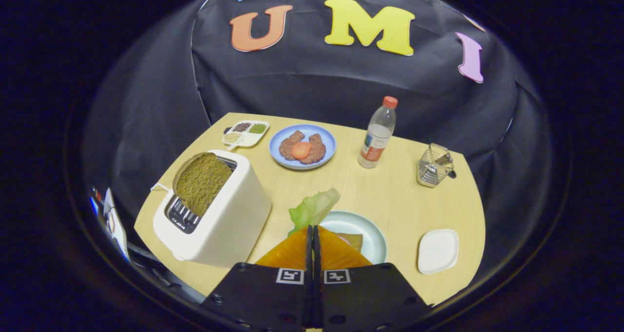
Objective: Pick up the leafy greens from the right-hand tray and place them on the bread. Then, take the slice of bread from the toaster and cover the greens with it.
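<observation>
Pale wood forms the top of the table (380, 195), on which everything in the gripper view is laid out. The gripper (312, 230) is seen low over the near part of the table, its two fingers brought together until almost no gap is left between them, and a piece of leafy greens (314, 206) is pinched between the tips, the leaf standing up and spreading just ahead of the fingers. Directly under and beyond the fingertips a pale round plate (368, 228) is placed, and on it a slice of bread (355, 241) is partly seen, most of it being hidden by the fingers. The greens are held above the near-left rim of that plate; whether the leaf touches the plate or the bread cannot be told. To the left of the fingers a cream toaster (229, 220) is set, with a brown toaster slice (201, 181) standing upright in its slot and rising well above the top. To the right of the plate a small white square tray (438, 250) is seen. Farther back a blue plate (325, 151) carries two pieces of meat (302, 146) with a tomato slice (301, 150) on top, and beside it, to the left, a small divided dish (246, 133) of seasonings is placed. A clear bottle (378, 134) with a red cap stands upright to the right of the blue plate, and a small wire basket (435, 166) is set farther right, well apart from the bottle.
</observation>
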Available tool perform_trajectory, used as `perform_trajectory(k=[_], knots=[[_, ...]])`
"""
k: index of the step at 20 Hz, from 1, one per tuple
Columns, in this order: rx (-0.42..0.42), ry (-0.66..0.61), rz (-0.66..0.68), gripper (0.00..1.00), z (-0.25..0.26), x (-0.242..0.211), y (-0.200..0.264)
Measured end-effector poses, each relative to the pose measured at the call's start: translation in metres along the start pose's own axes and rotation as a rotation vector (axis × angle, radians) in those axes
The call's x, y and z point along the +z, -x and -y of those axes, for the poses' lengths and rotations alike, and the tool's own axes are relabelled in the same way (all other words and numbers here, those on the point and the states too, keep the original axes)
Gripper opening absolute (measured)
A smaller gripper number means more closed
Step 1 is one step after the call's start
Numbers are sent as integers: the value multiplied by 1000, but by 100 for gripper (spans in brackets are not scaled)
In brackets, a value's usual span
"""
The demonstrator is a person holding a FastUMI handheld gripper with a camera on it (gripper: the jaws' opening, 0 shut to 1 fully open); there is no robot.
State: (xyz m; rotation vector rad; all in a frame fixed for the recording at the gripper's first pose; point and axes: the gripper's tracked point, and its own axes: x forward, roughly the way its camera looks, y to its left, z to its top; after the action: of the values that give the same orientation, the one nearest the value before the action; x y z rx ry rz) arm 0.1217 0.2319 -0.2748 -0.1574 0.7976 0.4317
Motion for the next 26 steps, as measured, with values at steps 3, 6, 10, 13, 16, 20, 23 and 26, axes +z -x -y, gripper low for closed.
perform_trajectory(k=[3, 6, 10, 13, 16, 20, 23, 26], knots=[[-31, -6, -71, 0, 12, -24, -23], [-59, -50, -135, 0, 30, -41, -39], [-101, -72, -173, 0, 54, -53, -54], [-119, -85, -199, 1, 66, -61, -67], [-115, -91, -214, 5, 71, -66, -74], [-119, -105, -168, 35, 81, -63, -62], [-83, -132, -141, 53, 79, -62, -42], [-96, -136, -57, 78, 81, -48, -16]])
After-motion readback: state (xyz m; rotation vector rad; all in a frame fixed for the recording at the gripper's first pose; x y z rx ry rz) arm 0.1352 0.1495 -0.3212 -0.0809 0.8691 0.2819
